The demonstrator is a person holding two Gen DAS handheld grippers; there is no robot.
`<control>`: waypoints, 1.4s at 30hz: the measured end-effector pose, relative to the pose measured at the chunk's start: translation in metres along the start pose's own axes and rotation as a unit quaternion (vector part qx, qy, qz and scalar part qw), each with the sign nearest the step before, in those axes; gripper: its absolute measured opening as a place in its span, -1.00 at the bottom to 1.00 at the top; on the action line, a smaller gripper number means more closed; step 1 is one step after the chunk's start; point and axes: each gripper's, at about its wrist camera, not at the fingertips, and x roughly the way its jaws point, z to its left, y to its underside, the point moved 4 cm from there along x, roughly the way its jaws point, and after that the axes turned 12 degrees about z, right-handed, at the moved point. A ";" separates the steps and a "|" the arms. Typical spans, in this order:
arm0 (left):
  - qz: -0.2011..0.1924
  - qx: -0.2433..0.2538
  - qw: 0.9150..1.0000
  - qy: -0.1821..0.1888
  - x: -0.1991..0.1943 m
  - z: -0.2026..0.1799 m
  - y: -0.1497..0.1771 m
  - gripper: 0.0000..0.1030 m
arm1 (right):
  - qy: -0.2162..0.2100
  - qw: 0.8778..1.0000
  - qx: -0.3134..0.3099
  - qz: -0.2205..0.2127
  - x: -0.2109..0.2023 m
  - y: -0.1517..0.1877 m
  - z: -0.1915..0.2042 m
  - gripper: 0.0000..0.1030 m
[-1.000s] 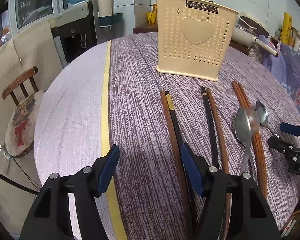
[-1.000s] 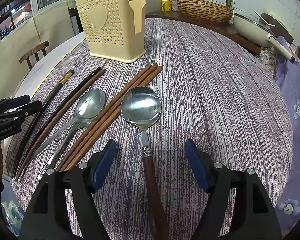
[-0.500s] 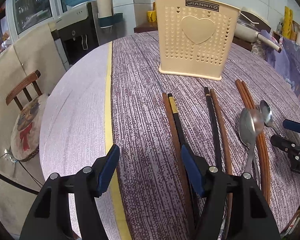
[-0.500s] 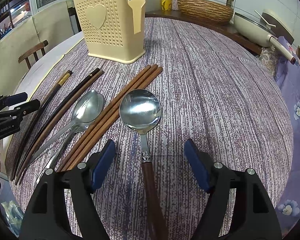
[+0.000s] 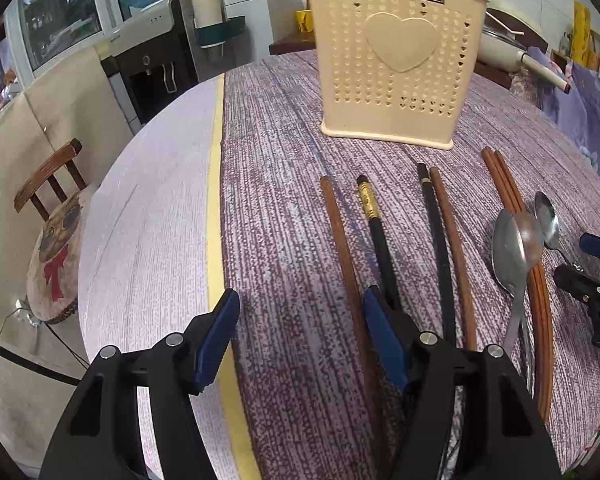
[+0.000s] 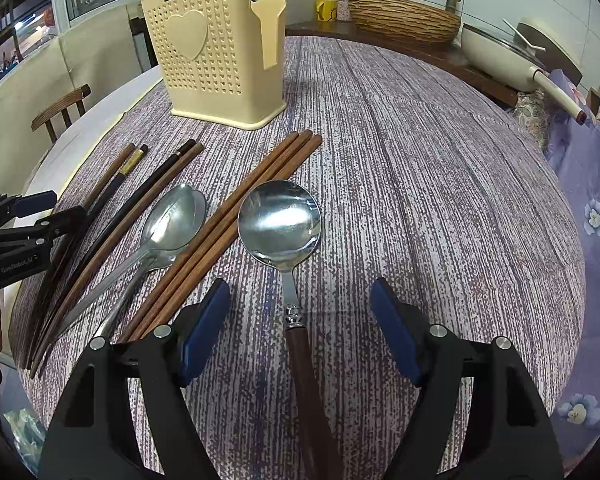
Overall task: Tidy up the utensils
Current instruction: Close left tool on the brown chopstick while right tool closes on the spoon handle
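Cream perforated holder (image 6: 220, 56), heart on its face, upright at table's (image 6: 420, 200) far side. Chopsticks (image 6: 228, 228) and spoons (image 6: 280, 224) flat in a row before it. Left gripper (image 5: 300, 332) and right gripper (image 6: 300, 320) both unclenched, holding nothing.

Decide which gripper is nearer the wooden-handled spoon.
Right. The right gripper straddles the wooden-handled spoon, jaws open. The left gripper sits over the chopsticks at the far side of the row.
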 end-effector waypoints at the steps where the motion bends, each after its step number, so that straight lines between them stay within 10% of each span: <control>1: 0.001 -0.003 1.000 0.000 0.000 0.004 0.001 0.26 | 0.000 1.000 -0.001 -0.001 0.000 0.001 -0.001 0.41; 16: 0.021 -0.016 0.999 0.024 0.013 -0.005 -0.026 0.14 | -0.005 1.000 -0.010 0.004 0.013 -0.026 0.007 0.38; 28: 0.044 -0.015 0.999 0.025 0.023 -0.006 -0.053 -0.11 | -0.019 0.998 -0.041 0.035 0.018 -0.046 0.009 -0.02; 42: 0.049 -0.017 0.999 0.013 0.023 -0.010 -0.057 -0.81 | -0.036 0.998 -0.033 0.036 0.018 -0.047 0.005 -0.07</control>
